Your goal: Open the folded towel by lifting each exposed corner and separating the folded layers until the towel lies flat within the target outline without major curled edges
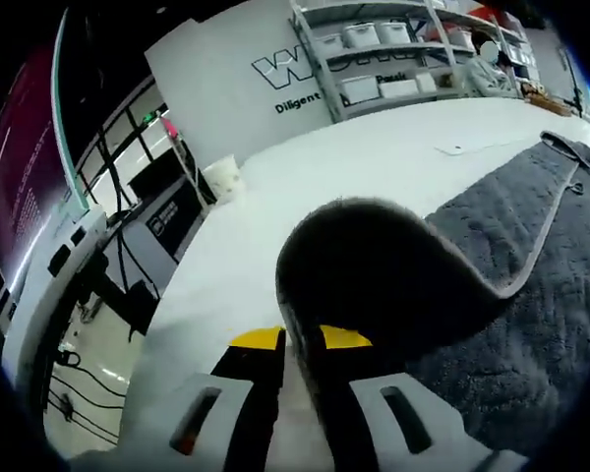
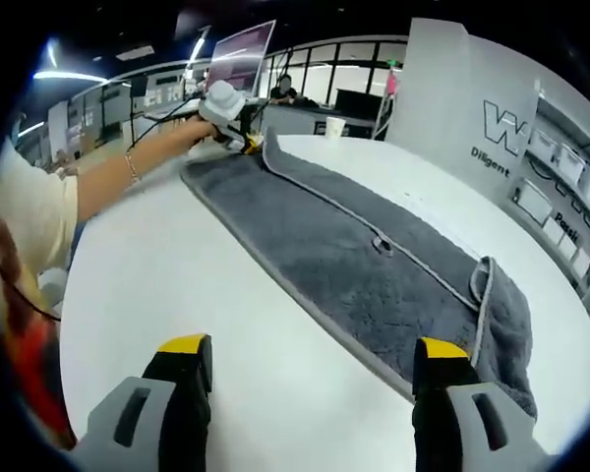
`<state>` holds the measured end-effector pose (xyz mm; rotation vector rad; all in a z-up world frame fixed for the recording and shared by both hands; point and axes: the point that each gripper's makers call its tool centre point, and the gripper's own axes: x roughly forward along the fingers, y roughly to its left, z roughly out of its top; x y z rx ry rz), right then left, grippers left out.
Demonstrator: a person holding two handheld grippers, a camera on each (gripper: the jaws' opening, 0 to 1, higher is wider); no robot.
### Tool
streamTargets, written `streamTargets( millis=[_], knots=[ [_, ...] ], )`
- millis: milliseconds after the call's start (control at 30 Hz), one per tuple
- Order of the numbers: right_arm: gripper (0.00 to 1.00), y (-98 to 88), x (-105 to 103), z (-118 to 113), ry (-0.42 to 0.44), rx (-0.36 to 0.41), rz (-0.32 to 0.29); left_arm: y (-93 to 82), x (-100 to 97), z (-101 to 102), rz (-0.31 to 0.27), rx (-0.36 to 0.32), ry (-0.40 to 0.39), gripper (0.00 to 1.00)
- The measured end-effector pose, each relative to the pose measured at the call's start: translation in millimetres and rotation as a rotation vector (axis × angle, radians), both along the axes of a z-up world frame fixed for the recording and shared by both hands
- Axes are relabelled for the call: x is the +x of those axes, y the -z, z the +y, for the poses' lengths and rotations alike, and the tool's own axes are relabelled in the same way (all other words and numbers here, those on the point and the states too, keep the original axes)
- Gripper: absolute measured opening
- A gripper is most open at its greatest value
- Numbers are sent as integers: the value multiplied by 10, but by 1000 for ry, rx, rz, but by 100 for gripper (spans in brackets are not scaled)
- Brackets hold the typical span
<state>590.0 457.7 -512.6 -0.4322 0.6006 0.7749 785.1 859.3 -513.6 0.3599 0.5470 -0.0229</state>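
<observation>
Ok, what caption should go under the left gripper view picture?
Left hand-held gripper pinching a raised corner of the grey towel above the white table.

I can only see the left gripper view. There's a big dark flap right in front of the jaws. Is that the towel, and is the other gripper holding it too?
Observer: Yes, the left gripper pinches a corner of the grey towel. The right gripper is open, hovering above the white table.
Child: Is the towel flat yet?
Observer: No. The right gripper view shows a long strip, still folded over at its other end.
Child: Anything on it?
Observer: A small hanging loop along its edge.
</observation>
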Motion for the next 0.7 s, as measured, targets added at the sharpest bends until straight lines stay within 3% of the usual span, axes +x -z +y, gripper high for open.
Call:
streamTargets(
  millis=[100, 300, 567, 700],
  knots=[
    [83, 13, -5, 0, -1, -3, 4, -66, -45, -125, -17, -46, 32, 31],
    [84, 17, -13, 10, -7, -6, 5, -208, -123, -395, -34, -103, 115, 39],
    [83, 17, -16, 17, -9, -8, 6, -375, -349, -673, -34, -60, 185, 61],
    [83, 33, -32, 37, -20, -15, 10, -546, -426, -877, -89, -64, 239, 64]
  ],
)
